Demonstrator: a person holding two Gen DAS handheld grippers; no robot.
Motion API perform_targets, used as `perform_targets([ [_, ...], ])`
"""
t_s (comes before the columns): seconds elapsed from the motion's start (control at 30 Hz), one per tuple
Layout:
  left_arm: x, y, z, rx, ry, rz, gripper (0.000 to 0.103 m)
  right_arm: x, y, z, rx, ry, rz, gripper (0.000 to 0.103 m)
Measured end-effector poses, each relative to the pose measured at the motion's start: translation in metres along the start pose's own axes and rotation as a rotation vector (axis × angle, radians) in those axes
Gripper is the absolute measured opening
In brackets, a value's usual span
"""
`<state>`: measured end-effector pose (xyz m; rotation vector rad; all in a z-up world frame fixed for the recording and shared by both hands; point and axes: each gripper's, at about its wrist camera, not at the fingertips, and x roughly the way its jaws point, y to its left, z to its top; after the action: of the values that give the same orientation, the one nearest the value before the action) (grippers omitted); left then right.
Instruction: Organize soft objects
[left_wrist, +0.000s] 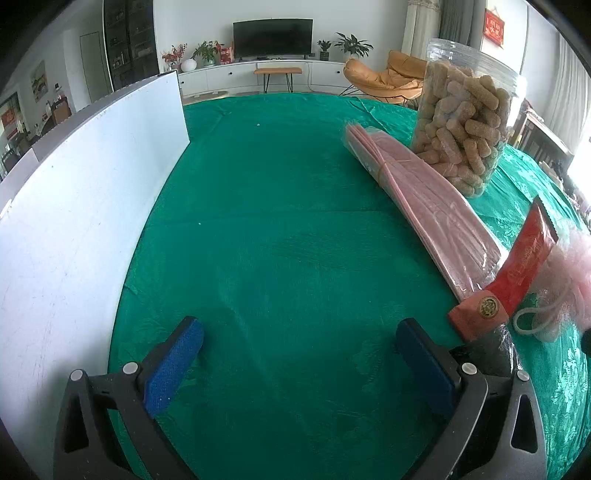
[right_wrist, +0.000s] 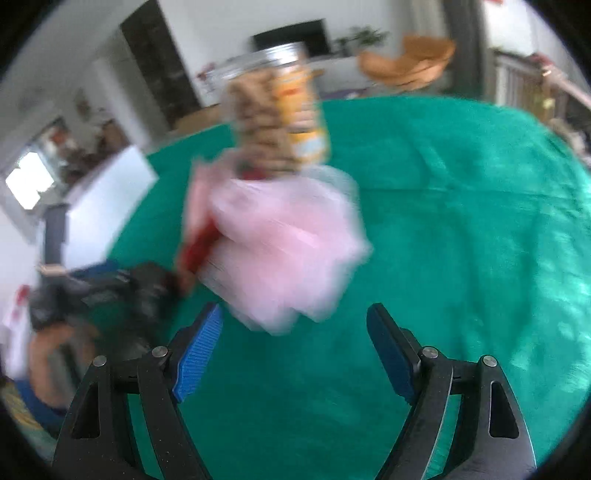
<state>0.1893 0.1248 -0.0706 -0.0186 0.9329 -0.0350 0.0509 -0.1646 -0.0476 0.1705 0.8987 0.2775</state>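
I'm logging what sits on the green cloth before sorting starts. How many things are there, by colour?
Pink: 2, the mesh bath pouf and the wrapped flat bundle.
Red: 1, the long packet.
Tan: 1, the clear jar of snack sticks.
White: 1, the upright board.
Total: 5.

A living room: at twelve o'clock a dark television (left_wrist: 272, 37) on a long white cabinet (left_wrist: 258, 75) with potted plants (left_wrist: 352, 45). An orange lounge chair (left_wrist: 386, 75) sits at one o'clock, dark shelving (left_wrist: 129, 40) at eleven.
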Motion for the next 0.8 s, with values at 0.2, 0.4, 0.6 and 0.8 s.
perform_targets([
  [0.2,0.0,0.0,0.0,0.0,0.0,0.001,0.103,0.031,-0.009,0.054,-0.007,0.001,-0.272,0.082],
  [0.4,0.0,0.0,0.0,0.0,0.0,0.001,0.103,-0.015,-0.039,0.05,0.026,-0.113,-0.385,0.083],
  [0.6,0.001,0.0,0.0,0.0,0.0,0.001,0.103,-0.023,-0.036,-0.012,0.071,-0.084,-0.349,0.083],
  [0.8,0.001,0.0,0.0,0.0,0.0,0.001,0.103,-0.011,-0.042,-0.033,0.074,-0.027,-0.371,0.083],
])
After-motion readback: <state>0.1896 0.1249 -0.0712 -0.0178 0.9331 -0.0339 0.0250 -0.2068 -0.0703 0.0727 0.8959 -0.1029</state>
